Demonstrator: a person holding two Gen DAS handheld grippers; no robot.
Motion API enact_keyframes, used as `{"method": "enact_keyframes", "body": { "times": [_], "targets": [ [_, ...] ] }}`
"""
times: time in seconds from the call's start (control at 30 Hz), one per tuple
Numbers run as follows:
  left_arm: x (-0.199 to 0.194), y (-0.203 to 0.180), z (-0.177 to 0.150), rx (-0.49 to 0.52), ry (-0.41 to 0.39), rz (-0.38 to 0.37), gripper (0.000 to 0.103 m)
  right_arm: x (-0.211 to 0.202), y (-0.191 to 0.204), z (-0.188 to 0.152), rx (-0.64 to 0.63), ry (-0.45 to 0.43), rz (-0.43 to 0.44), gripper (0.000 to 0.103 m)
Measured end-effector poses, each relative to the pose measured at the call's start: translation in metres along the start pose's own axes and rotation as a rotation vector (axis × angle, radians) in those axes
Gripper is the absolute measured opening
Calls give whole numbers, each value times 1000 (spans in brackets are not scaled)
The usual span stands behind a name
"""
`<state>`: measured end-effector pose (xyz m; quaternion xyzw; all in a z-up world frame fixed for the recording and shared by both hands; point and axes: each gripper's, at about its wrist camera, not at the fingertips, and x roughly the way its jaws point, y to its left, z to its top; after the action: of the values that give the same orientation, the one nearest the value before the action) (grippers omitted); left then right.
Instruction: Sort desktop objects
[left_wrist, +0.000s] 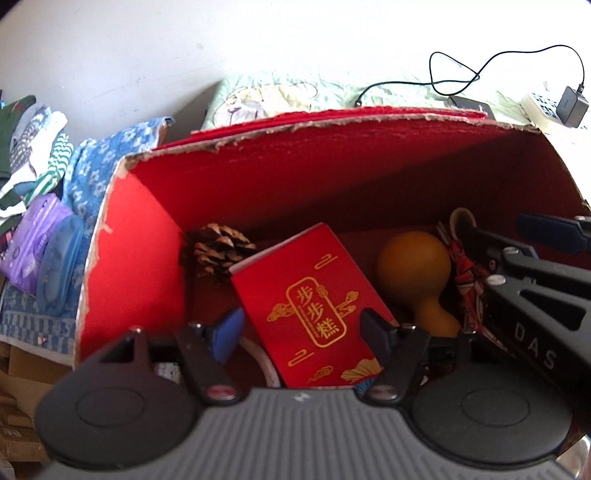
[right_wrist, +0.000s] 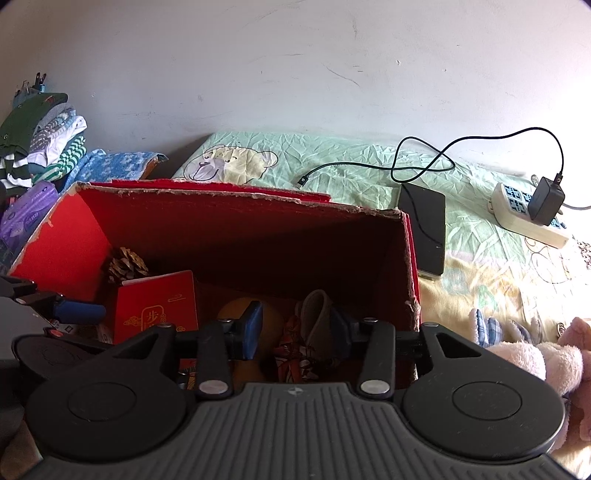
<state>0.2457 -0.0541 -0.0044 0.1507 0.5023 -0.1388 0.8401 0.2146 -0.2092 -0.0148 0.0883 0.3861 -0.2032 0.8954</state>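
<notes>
Left wrist view, red packet (left_wrist: 314, 306) leaning lengthwise toward box (left_wrist: 258, 177) back, both grippers' fingers spread, empty.

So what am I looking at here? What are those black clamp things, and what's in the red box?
They are two hand-held grippers; a person carries one in each hand, no robot arm. Each has a camera looking out along its two fingers. One picture is from the left gripper, the other from the right gripper. Both hang over an open red box, open and holding nothing. Inside lie a pine cone, a red packet with gold lettering, a tan gourd and some patterned red cloth. The box sits on a green bedsheet, by a black tablet, a charger cable and a power strip.
</notes>
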Motion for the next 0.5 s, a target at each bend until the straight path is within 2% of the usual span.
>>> {"method": "enact_keyframes", "body": {
  "times": [0.5],
  "targets": [
    [4,3,0,-5,12,-5,88,0,4,-3,1,-20,-32,45]
  ]
}}
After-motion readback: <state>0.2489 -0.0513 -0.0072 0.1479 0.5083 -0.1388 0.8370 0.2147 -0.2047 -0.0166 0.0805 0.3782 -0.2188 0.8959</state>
